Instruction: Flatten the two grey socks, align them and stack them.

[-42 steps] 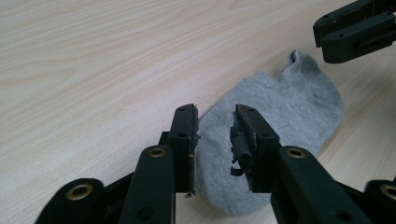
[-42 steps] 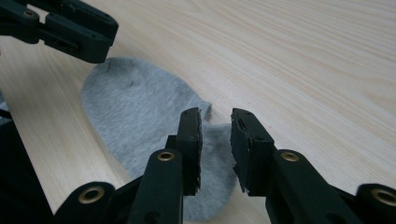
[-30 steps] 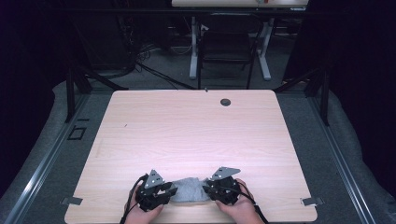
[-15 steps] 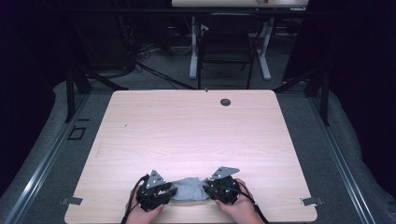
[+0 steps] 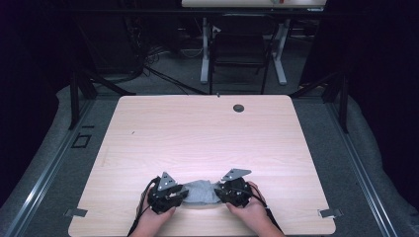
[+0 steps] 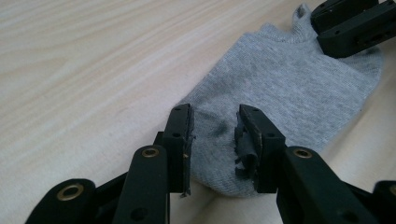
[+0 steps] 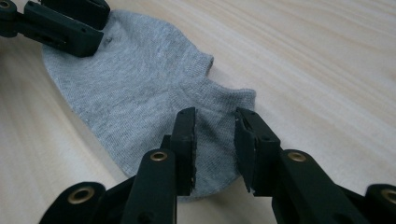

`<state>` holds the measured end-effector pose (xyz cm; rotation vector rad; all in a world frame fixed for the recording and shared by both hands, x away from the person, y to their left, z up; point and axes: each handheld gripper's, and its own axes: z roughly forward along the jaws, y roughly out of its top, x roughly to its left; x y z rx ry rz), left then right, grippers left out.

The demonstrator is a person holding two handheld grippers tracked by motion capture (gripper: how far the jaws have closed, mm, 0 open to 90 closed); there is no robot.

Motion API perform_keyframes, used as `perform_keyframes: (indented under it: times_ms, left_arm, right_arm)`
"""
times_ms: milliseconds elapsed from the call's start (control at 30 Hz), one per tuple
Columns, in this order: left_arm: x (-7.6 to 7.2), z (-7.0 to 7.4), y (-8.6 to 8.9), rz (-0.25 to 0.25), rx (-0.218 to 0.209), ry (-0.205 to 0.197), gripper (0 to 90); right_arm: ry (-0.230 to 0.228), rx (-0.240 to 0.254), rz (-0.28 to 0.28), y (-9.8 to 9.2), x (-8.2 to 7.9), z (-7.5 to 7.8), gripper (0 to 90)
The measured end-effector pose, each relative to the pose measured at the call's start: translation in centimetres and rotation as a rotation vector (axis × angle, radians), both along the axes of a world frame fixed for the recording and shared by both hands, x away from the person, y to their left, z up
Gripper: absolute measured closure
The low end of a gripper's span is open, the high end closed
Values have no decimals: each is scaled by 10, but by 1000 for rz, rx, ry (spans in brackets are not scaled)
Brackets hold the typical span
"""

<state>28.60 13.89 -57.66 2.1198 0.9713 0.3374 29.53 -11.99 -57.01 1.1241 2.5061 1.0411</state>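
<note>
A grey sock point(image 5: 199, 192) lies flat on the table point(image 5: 207, 133) between the tongs: left gripper point(image 6: 214, 135) and right gripper point(image 7: 215, 135) each straddle an end, jaws apart, nothing clamped. Gripping and any folding appear still to come.

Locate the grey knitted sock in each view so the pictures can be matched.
High view: grey knitted sock at the near table edge, between both grippers.
Left gripper view: centre to upper right.
Right gripper view: upper left to centre.
Shared landmark: pale wood-grain tabletop.
</note>
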Motion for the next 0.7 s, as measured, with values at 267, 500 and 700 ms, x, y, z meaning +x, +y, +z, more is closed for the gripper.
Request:
perform_keyframes:
  times_ms: [267, 500, 700]
  left_arm:
    - [17, -1, 3, 16, -24, 3, 654]
    - [25, -2, 4, 38, -47, 5, 652]
    - [28, -3, 5, 47, -55, 5, 652]
  right_arm:
    - [-14, -7, -3, 1, 17, 0, 688]
    - [-17, -2, -15, 3, 29, -1, 689]
    - [-20, 22, -24, 3, 33, -3, 689]
